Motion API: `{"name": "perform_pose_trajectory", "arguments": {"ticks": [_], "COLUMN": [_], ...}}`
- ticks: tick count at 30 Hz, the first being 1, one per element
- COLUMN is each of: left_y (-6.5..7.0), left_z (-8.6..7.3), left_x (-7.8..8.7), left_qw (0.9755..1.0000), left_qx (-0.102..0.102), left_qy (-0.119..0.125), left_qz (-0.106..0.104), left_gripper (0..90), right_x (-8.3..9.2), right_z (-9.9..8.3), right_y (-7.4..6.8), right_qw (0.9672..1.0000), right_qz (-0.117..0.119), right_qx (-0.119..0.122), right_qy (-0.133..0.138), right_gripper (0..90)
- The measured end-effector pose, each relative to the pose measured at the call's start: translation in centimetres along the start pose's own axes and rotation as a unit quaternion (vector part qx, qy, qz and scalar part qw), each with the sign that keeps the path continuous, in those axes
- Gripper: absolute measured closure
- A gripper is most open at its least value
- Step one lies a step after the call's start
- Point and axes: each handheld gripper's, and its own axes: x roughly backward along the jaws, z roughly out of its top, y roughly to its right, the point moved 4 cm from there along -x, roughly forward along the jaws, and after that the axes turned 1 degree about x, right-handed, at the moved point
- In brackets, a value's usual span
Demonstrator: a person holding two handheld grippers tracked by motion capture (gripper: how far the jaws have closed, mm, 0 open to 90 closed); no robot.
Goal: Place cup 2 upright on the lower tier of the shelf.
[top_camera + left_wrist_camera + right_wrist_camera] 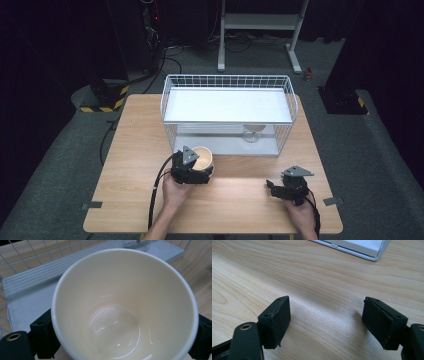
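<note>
Clamping a cream cup (125, 305) between its jaws just before the white wire rack (227, 80), the left gripper (192, 172) hovers over a pale wooden table (135, 150), the right gripper (327, 322) gaping empty, grey carpet (60, 165) and dark surroundings beyond.

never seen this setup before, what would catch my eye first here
First, the cream cup, empty and glossy inside, gripped between the jaws of the left gripper near the table's middle. Behind it stands a white wire rack with two shelves; a clear glass sits on its lower shelf. At the right, the right gripper hangs open over the bare wooden table.
</note>
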Motion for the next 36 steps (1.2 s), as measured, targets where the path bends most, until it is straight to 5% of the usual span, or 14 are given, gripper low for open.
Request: {"name": "perform_pose_trajectory", "arguments": {"ticks": [14, 29, 36], "left_y": [-1.0, -2.6, -2.6], "left_z": [1.9, 1.7, 2.2], "left_x": [-1.7, -3.6, -4.3], "left_qw": [0.9994, 0.9981, 0.998], "left_qx": [0.004, 0.03, 0.016], "left_qy": [-0.003, -0.012, -0.018], "left_qz": [0.035, 0.052, 0.059], "left_gripper": [9.2, 9.2, 9.2], "right_x": [0.0, 0.0, 0.0], "right_z": [0.0, 0.0, 0.0], "right_y": [0.0, 0.0, 0.0], "right_qw": [1.0, 1.0, 1.0], "right_qz": [0.0, 0.0, 0.0], "right_qx": [-0.001, 0.0, 0.0], "right_qy": [0.0, 0.0, 0.0], "right_gripper": [22.9, 23.0, 23.0]}}
